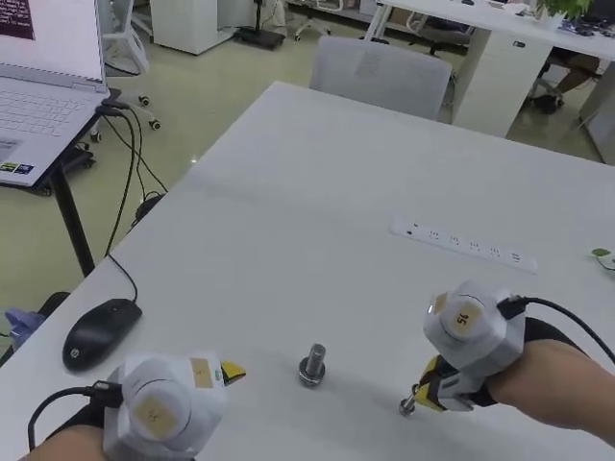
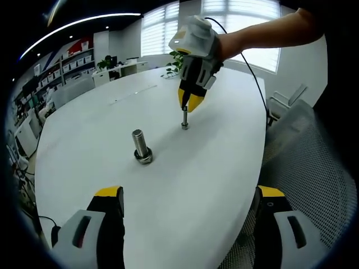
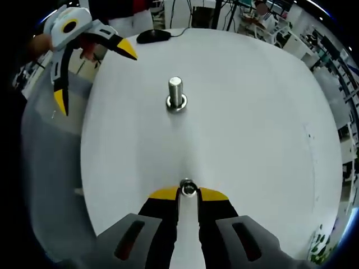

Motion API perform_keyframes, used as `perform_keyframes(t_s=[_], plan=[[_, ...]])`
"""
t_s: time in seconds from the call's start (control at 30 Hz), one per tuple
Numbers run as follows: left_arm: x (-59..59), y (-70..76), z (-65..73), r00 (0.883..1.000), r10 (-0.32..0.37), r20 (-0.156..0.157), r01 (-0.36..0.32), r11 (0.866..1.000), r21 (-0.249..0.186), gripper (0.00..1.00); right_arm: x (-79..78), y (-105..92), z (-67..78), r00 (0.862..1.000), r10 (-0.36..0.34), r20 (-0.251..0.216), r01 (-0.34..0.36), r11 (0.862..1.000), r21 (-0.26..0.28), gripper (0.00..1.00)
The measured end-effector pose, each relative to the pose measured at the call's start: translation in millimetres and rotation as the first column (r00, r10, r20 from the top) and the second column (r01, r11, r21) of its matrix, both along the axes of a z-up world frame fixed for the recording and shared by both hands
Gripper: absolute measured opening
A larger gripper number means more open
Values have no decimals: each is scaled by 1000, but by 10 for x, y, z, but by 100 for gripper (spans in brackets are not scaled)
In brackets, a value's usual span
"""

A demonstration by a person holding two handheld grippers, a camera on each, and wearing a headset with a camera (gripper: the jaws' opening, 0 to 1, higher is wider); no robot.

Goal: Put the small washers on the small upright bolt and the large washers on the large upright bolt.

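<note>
The large bolt (image 1: 312, 365) stands upright on the white table (image 1: 317, 192), with washers stacked round its foot (image 2: 142, 157). To its right stands the thin small bolt (image 1: 407, 406). My right gripper (image 3: 188, 193) is closed on a small ring-like washer (image 3: 188, 188) at the top of the small bolt (image 2: 184, 120); seen from the left gripper view, the right gripper (image 2: 190, 103) points straight down onto it. My left gripper (image 2: 188, 196) hangs wide open and holds nothing, near the table's front left edge (image 1: 231, 375), well back from the large bolt (image 3: 176, 92).
A black mouse (image 1: 101, 331) with its cable lies at the table's left edge. A white power strip (image 1: 461, 240) lies at the far right. A laptop (image 1: 38, 96) sits on a side stand to the left, and a grey chair (image 1: 380, 72) stands behind the table.
</note>
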State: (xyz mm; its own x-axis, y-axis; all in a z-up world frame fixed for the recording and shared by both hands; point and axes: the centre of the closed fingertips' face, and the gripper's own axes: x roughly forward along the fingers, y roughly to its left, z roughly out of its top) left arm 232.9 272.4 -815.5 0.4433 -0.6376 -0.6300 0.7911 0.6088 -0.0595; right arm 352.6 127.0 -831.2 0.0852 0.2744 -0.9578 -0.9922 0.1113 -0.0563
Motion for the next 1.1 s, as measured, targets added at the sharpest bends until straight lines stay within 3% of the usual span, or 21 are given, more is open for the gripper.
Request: perform_keyframes(t_s=[0.87, 1.1], plan=[[-34, -2, -52, 1000, -1, -19, 1, 1000, -12, 94, -15, 22, -384, 998, 41, -39, -43, 997, -62, 13], [-46, -4, -56, 1000, -3, -22, 3, 1000, -13, 93, -10, 39, -379, 998, 47, -35, -49, 997, -64, 13]])
